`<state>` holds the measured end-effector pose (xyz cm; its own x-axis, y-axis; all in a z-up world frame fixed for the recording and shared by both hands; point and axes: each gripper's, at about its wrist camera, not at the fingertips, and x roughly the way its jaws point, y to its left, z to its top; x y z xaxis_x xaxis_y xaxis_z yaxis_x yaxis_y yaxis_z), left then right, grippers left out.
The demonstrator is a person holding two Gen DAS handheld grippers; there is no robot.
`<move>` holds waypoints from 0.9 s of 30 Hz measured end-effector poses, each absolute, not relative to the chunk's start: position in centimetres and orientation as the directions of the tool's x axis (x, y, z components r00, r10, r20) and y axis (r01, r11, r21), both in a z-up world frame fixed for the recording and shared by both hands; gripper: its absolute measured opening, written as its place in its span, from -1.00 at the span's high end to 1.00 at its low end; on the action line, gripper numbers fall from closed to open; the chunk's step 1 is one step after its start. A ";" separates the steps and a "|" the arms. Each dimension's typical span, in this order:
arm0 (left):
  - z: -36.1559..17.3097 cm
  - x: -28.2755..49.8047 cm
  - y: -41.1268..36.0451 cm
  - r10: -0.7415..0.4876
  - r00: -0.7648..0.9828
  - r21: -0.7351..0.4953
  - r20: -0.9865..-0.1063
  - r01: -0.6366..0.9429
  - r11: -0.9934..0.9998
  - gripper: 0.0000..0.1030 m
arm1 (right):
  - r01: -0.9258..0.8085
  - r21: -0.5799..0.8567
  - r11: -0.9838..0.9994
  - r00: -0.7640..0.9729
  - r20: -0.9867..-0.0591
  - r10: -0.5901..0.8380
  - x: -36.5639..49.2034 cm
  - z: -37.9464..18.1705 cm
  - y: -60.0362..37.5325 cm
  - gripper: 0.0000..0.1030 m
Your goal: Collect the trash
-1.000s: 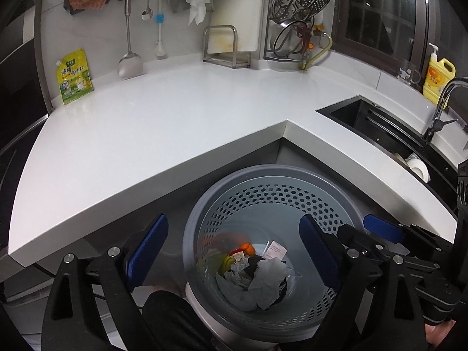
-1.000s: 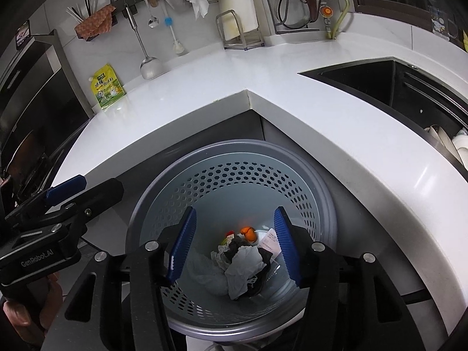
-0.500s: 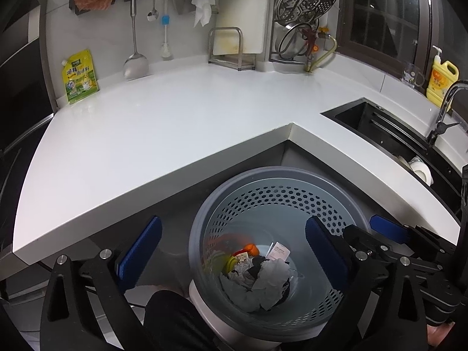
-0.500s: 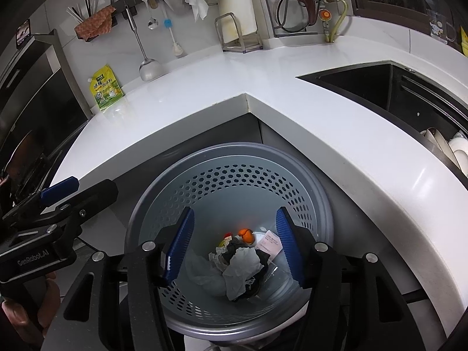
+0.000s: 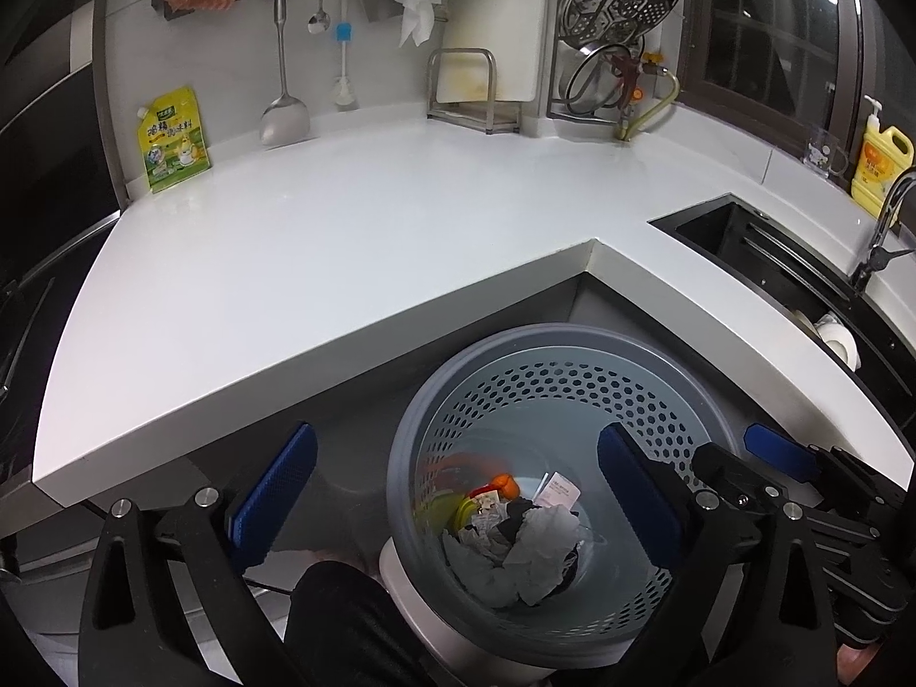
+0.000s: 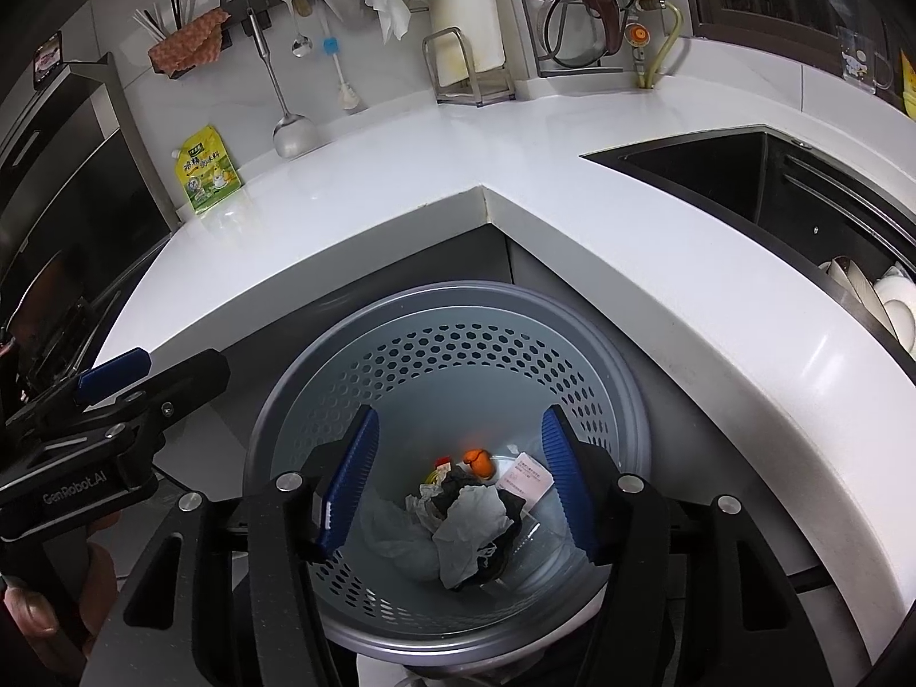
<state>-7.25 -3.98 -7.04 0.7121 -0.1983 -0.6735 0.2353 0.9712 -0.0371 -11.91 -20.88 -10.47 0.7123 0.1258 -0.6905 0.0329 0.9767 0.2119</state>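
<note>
Right wrist view: the left gripper [image 6: 114, 369] enters from the left edge, and its black body carries white lettering reading "GenRobot.AI"; fingers of the person's hand [image 6: 34, 618] wrap its handle below. A yellow-green pouch [image 6: 209, 169] leans against the wall on the white countertop [image 6: 401, 194]; it bears printed characters too small to read. In the bin [image 6: 446, 309], a white slip of paper [image 6: 526, 478] shows fine print, also illegible. The trash [image 6: 464, 521], crumpled white tissue over dark scraps with an orange piece behind, lies at the bottom of the grey perforated bin, which stands on the floor in the inner corner under the countertop. The right gripper [image 6: 458, 481] hangs above the bin mouth, jaws partly apart with nothing between the blue pads, the trash well below them. Left wrist view: the left gripper [image 5: 458, 495] stands at its widest, empty, one pad left of the bin [image 5: 549, 338], the other over its opening; the trash [image 5: 521, 544] sits lower, between them. A yellow bottle [image 5: 879, 169] by the sink has an unreadable label.
</note>
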 end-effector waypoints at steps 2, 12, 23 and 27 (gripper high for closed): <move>-7.0 -7.3 -4.0 -0.195 0.714 -0.035 -0.672 0.232 0.972 -0.87 | 0.033 0.210 0.977 0.713 -0.690 0.124 -11.9 -10.4 -20.8 -0.11; -7.0 -7.3 -3.8 -0.177 0.720 -0.030 -0.671 0.212 0.977 -0.87 | 0.032 0.209 0.977 0.713 -0.690 0.124 -11.9 -10.4 -20.8 -0.11; -7.1 -7.2 -3.6 -0.176 0.713 -0.033 -0.678 0.210 0.977 -0.87 | 0.029 0.206 0.978 0.713 -0.690 0.124 -12.0 -10.4 -20.5 -0.11; -7.1 -7.1 -3.6 -0.173 0.713 -0.031 -0.680 0.208 0.978 -0.87 | 0.029 0.205 0.978 0.713 -0.690 0.124 -12.0 -10.4 -20.5 -0.11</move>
<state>-7.14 -3.63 -7.14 0.7129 -0.1727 -0.6797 0.2075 0.9777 -0.0307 -11.98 -20.45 -10.36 0.7128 0.1237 -0.6903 0.0289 0.9783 0.2052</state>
